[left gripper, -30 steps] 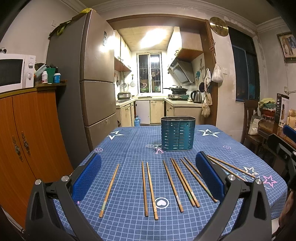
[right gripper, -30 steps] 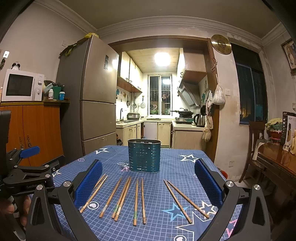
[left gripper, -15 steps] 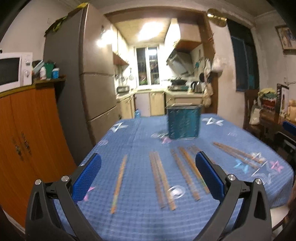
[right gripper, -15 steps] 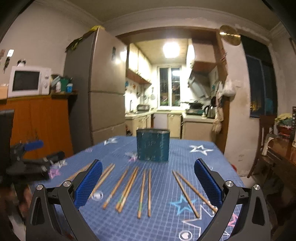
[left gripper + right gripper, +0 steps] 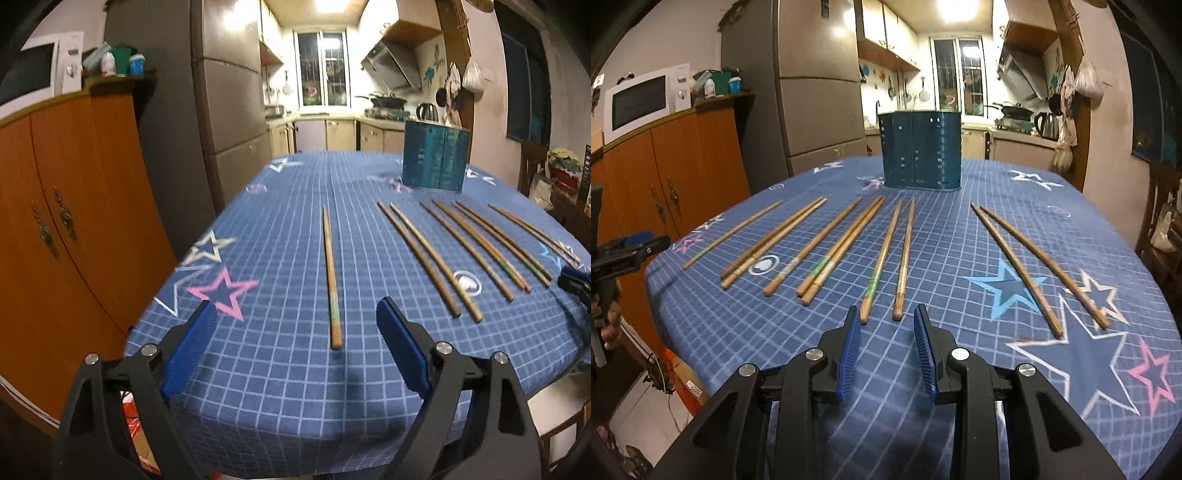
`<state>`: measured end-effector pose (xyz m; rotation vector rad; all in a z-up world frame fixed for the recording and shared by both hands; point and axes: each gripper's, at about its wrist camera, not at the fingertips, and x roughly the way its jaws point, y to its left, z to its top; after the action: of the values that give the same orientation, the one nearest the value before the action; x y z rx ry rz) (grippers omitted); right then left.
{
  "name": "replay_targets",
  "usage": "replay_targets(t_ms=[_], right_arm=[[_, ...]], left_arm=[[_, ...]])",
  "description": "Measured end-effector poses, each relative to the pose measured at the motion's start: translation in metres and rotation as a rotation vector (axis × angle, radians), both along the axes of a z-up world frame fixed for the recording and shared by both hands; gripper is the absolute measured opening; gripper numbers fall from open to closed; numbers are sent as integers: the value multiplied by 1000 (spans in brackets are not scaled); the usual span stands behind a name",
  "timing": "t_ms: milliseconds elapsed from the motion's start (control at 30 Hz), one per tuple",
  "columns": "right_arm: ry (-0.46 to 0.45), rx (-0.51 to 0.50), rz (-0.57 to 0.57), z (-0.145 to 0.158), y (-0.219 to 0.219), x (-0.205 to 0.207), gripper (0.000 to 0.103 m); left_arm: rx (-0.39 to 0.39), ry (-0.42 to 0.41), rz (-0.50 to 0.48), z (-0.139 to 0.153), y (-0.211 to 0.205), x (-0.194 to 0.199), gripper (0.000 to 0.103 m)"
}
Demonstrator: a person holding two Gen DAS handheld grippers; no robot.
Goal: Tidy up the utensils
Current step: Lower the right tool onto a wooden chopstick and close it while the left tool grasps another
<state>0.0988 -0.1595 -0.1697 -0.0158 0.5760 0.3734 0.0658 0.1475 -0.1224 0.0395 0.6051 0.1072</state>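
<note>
While both tools gape empty, only the right view shows two chopsticks (image 5: pixel 1015 266) apart.

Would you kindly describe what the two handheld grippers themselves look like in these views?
Both match: the left gripper and right gripper have matte black angular plastic arms with triangular cutouts, round silver pivot bolts, and two flat fingers faced with ribbed blue pads. No cables or markings show on them. Of the person, no sleeve is in view.

A white microwave (image 5: pixel 646 101) sits on an orange wooden cabinet (image 5: pixel 676 184) at the left of the frame. A tall grey refrigerator (image 5: pixel 816 85) stands beside it. A kettle (image 5: pixel 1046 124) rests on the kitchen counter, upper right.
</note>
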Motion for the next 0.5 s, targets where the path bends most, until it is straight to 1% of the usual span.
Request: replay_targets(t_ms=[33,67,100,167,200,300,400,433,500], right_arm=[[7,1,-3,-1,0,5,31],[17,4,-1,-4,-1,8,24],[24,7,6,-5,0,9,20],[37,-7,6,-7,4,9,20],[41,-2,3,-7,3,10,18],[51,-11,-15,-6,6,13,17],[44,-28,-31,-7,10,14,18],[42,-25,-36,-7,10,14,18],[35,-19,-44,-7,11,13,17]], left_arm=[[-11,11,-10,-3,2,2,80],[-23,20,-17,-5,3,3,78],[-33,26,-22,-9,6,4,75],[-44,45,-41,-16,6,8,68],[-44,56,-52,-19,3,11,66],[-44,67,-74,-25,-4,16,64],[-44,77,-79,-32,-7,20,60],[-49,77,-81,-34,-7,21,58],[-54,67,-70,-35,-6,22,51]])
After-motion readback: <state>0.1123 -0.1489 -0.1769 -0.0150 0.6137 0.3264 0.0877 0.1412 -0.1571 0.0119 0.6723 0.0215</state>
